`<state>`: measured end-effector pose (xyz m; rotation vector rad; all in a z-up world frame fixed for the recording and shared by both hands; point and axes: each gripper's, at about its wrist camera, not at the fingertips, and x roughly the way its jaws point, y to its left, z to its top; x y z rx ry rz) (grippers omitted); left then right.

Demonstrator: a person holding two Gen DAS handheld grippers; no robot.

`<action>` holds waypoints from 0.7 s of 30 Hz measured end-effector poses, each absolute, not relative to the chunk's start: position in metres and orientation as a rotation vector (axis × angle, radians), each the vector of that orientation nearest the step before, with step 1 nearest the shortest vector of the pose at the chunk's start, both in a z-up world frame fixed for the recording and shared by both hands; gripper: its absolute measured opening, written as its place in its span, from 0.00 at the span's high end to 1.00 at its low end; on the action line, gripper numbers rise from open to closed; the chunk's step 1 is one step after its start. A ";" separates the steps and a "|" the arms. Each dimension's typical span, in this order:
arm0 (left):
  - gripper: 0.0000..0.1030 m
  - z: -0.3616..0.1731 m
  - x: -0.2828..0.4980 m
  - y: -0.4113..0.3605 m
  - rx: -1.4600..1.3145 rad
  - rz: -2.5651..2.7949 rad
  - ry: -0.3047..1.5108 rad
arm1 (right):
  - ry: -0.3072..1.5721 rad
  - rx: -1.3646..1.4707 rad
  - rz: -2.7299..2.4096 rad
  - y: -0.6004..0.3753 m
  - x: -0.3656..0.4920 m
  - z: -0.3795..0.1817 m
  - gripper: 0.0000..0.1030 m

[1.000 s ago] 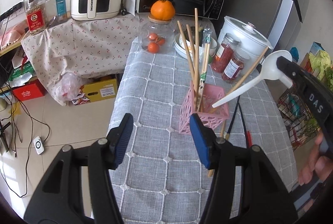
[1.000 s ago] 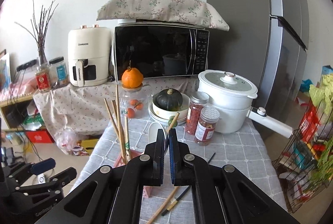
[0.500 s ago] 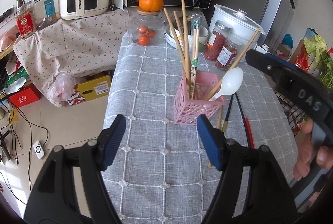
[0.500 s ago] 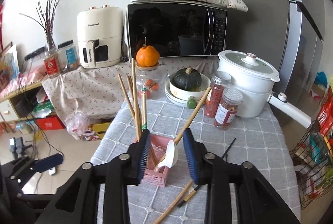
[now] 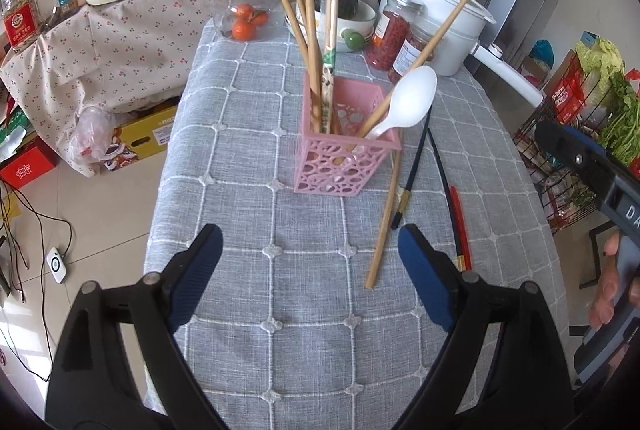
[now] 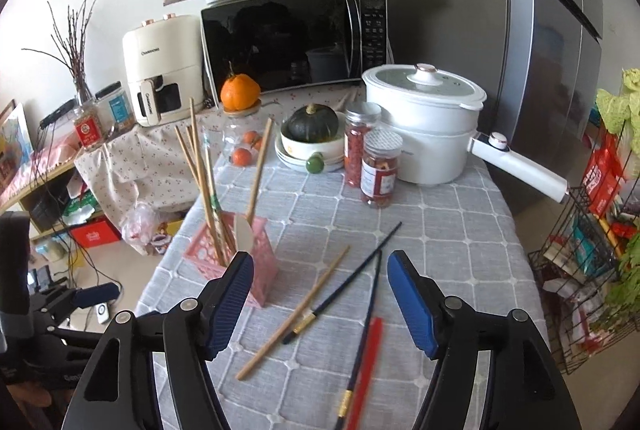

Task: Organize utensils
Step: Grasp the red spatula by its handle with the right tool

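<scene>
A pink lattice utensil holder [image 5: 344, 154] [image 6: 260, 262] stands mid-table with several wooden chopsticks [image 5: 308, 30] and a white spoon [image 5: 408, 100] [image 6: 243, 234] leaning in it. On the cloth to its right lie one wooden chopstick [image 5: 385, 218] [image 6: 296, 314], two black chopsticks [image 5: 416, 166] [image 6: 348, 278] and a red one [image 5: 460, 226] [image 6: 368, 362]. My left gripper [image 5: 310, 246] hovers in front of the holder, jaws opening, nothing between them. My right gripper [image 6: 320, 276] hangs over the loose chopsticks, jaws opening, pressing on nothing.
At the table's far end stand a white cooker [image 6: 424, 122], two red-filled jars [image 6: 380, 166], a bowl with a green squash [image 6: 312, 126] and a glass jar topped by an orange [image 5: 250, 10]. A wire rack [image 6: 580, 270] stands right of the table; floor and boxes lie left.
The right gripper let go of the white spoon, which now leans in the holder, drew back and opened over the loose chopsticks. The left gripper's jaws widened and it tipped lower.
</scene>
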<state>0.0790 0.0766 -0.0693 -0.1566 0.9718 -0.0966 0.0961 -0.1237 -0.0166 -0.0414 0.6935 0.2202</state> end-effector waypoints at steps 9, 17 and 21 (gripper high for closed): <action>0.12 -0.085 0.085 0.060 -0.119 -0.085 1.044 | 0.919 -0.104 0.173 -0.150 0.110 -0.076 0.28; 0.12 -0.101 0.092 0.047 -0.122 -0.079 1.126 | 1.128 -0.056 0.121 -0.176 0.128 -0.126 0.28; 0.12 -0.104 0.093 0.041 -0.118 -0.096 1.137 | 1.193 -0.031 0.092 -0.188 0.135 -0.146 0.28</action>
